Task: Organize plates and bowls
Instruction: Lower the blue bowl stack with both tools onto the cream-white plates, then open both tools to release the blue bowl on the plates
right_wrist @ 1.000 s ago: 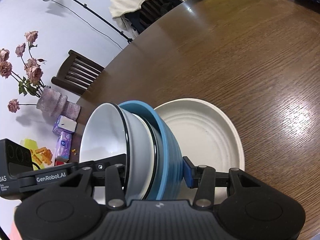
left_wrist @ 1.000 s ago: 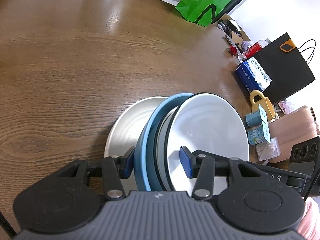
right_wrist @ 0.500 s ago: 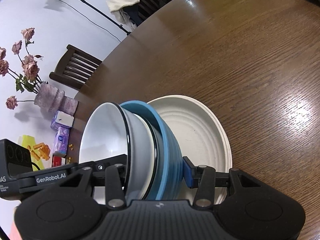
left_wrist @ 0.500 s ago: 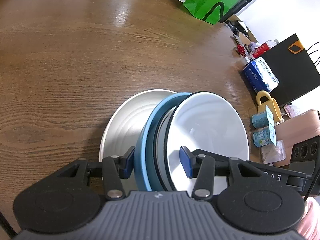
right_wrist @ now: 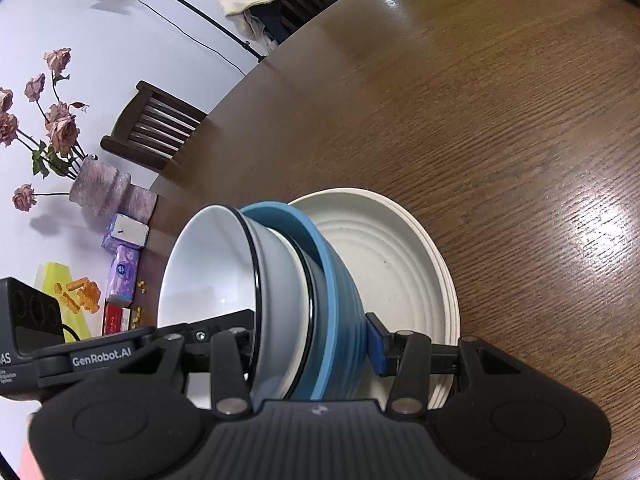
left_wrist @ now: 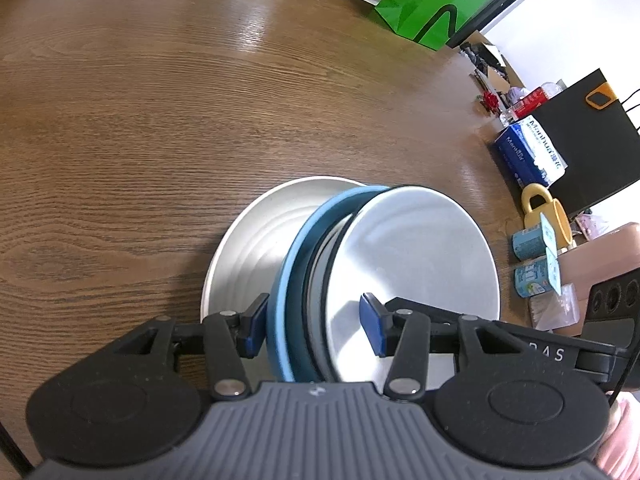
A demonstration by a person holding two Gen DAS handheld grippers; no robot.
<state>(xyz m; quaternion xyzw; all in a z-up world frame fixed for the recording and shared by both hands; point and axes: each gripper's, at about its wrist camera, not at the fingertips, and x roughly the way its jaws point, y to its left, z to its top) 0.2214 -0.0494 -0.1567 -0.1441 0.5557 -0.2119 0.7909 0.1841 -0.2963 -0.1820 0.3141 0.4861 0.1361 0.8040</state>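
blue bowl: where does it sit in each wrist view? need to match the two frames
Left wrist: blue bowl at lower centre, left of the white bowl nested in it, between the left gripper fingers.
Right wrist: blue bowl at lower centre, right of the white bowl, between the right gripper fingers.
Shared landmark: the cream plate behind the bowls, also seen at.

glossy white bowl (left_wrist: 416,256), ribbed blue bowl (right_wrist: 344,304), varnished wooden table (left_wrist: 160,120).
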